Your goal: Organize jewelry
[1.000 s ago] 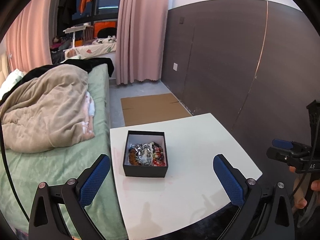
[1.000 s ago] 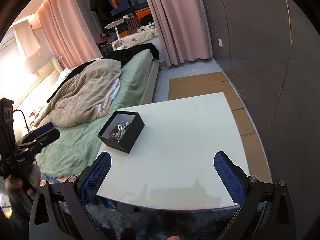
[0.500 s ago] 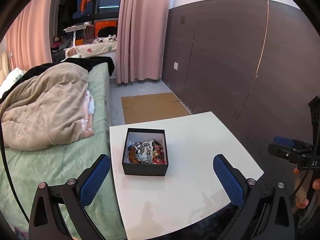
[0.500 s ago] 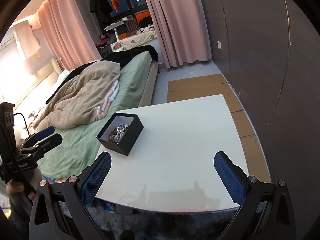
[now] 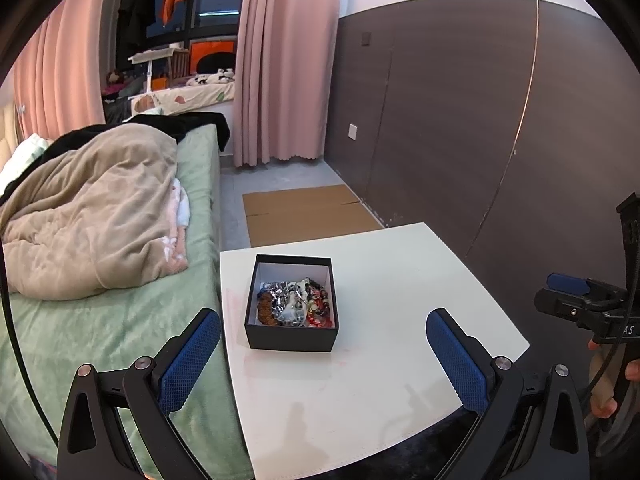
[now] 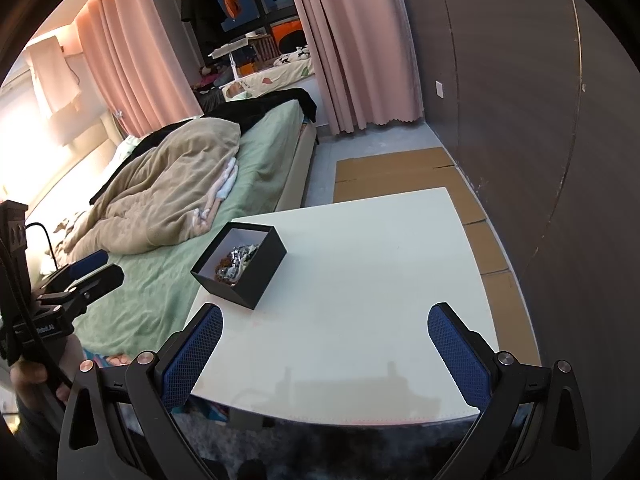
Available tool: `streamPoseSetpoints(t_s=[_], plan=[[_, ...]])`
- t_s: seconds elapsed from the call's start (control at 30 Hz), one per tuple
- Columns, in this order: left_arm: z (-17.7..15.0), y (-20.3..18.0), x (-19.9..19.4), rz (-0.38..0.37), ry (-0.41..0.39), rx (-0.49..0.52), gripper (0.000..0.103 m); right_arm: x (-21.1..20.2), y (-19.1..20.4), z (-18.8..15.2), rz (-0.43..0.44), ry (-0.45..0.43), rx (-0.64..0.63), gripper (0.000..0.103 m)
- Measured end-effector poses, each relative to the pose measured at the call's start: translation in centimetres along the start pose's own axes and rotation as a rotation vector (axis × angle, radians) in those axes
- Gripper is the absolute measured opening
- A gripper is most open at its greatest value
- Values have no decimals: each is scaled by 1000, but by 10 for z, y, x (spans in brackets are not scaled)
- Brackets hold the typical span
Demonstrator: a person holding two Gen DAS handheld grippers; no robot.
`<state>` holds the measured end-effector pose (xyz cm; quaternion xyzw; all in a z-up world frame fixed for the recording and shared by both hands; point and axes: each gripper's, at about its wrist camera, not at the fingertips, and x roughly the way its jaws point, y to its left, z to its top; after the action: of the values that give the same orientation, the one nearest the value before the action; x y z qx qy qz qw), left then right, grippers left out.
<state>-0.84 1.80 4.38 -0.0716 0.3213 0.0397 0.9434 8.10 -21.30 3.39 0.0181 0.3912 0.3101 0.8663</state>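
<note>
A black lidless box [image 5: 292,304] with a white lining stands on the left part of a white table [image 5: 392,288]. It holds a tangled heap of jewelry [image 5: 294,304], beads and silver pieces. My left gripper [image 5: 322,350] hovers open just in front of the box, nothing between its blue pads. In the right wrist view the box [image 6: 240,262] sits near the table's [image 6: 380,260] left edge, ahead and left of my open right gripper [image 6: 326,346], which is empty. Each gripper shows in the other's view: the right one [image 5: 580,300], the left one [image 6: 80,276].
A bed [image 5: 120,320] with green sheet and a beige blanket [image 5: 92,216] borders the table's left side. A dark panelled wall [image 5: 480,120] runs along the right. Flat cardboard [image 5: 304,212] lies on the floor beyond the table, pink curtains [image 5: 280,60] behind it.
Both grippers have drifted slightly closer to the table; the box sits a little lower and larger in the left wrist view. Jaws stay open.
</note>
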Motion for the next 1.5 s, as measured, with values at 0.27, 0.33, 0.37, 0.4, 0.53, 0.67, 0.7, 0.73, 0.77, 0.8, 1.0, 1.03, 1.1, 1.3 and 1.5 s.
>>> streamPoseSetpoints(t_s=[0.27, 0.33, 0.37, 0.4, 0.53, 0.67, 0.7, 0.73, 0.77, 0.8, 1.0, 1.03, 1.1, 1.3, 1.5], plan=[[-1, 0, 1, -1, 0, -4, 103, 1, 0, 0, -1, 2, 3, 103], [-1, 0, 1, -2, 0, -7, 103, 1, 0, 0, 0, 6, 5, 103], [-1, 0, 1, -2, 1, -7, 103, 1, 0, 0, 0, 7, 6, 103], [-1, 0, 1, -1, 0, -8, 103, 1, 0, 0, 0, 7, 7, 103], [-1, 0, 1, -1, 0, -8, 103, 1, 0, 0, 1, 7, 4, 103], [0, 0, 1, 0, 0, -9, 103, 1, 0, 0, 1, 7, 4, 103], [0, 1, 1, -1, 0, -9, 103, 1, 0, 0, 0, 7, 4, 103], [0, 0, 1, -2, 0, -9, 103, 1, 0, 0, 0, 7, 4, 103], [0, 0, 1, -1, 0, -9, 103, 1, 0, 0, 1, 6, 5, 103], [0, 1, 1, -1, 0, -10, 103, 1, 0, 0, 1, 6, 5, 103], [0, 1, 1, -1, 0, -9, 103, 1, 0, 0, 1, 6, 5, 103], [0, 1, 1, -1, 0, -10, 103, 1, 0, 0, 3, 5, 6, 103], [0, 1, 1, -2, 1, -10, 103, 1, 0, 0, 4, 3, 8, 103], [0, 0, 1, 0, 0, -13, 103, 1, 0, -1, 5, 3, 7, 103], [-1, 0, 2, -2, 3, -15, 103, 2, -1, -1, 4, 4, 9, 103]])
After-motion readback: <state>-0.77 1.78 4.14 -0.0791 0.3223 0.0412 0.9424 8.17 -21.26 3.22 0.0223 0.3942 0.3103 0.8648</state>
